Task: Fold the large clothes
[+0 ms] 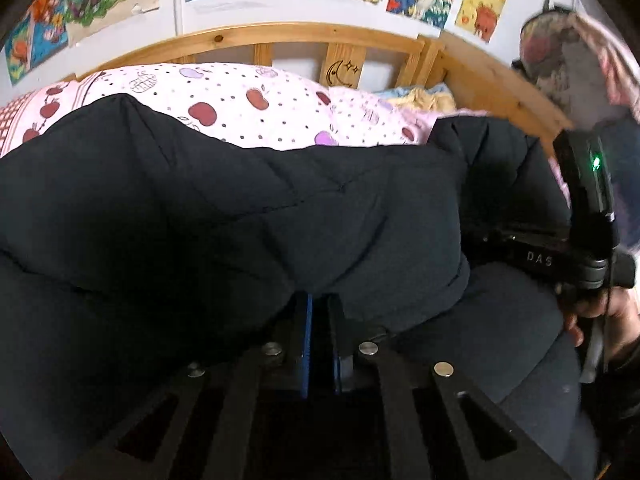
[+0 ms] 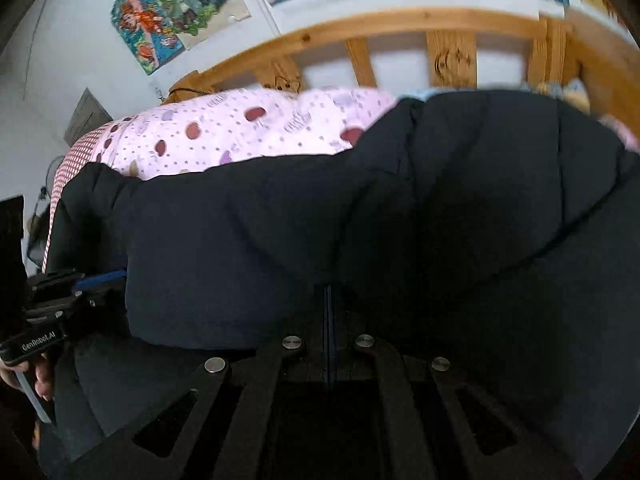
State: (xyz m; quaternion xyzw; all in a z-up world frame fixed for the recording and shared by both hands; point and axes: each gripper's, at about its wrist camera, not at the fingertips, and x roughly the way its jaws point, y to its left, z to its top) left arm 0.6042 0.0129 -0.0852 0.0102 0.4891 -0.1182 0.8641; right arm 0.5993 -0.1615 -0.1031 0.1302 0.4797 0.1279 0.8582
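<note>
With both my left hand-held gripper (image 1: pixel 320 312) and right hand-held gripper (image 2: pixel 329 300) clenched on the black coat (image 1: pixel 240 208) near the wooden bed rail (image 1: pixel 280 34), I judge the bulky, puffy fold may slip free or spring open.

Left gripper (image 1: pixel 320 312) pitched steeply down, blue-padded fingers (image 1: pixel 306 344) nearly together, tips buried under dark cloth. Right gripper (image 2: pixel 329 300) likewise angled down, jaws fully closed, tips hidden in the same cloth. Each tool gripped from behind by a bare hand: right hand (image 1: pixel 600 316), left hand (image 2: pixel 36 376).
</note>
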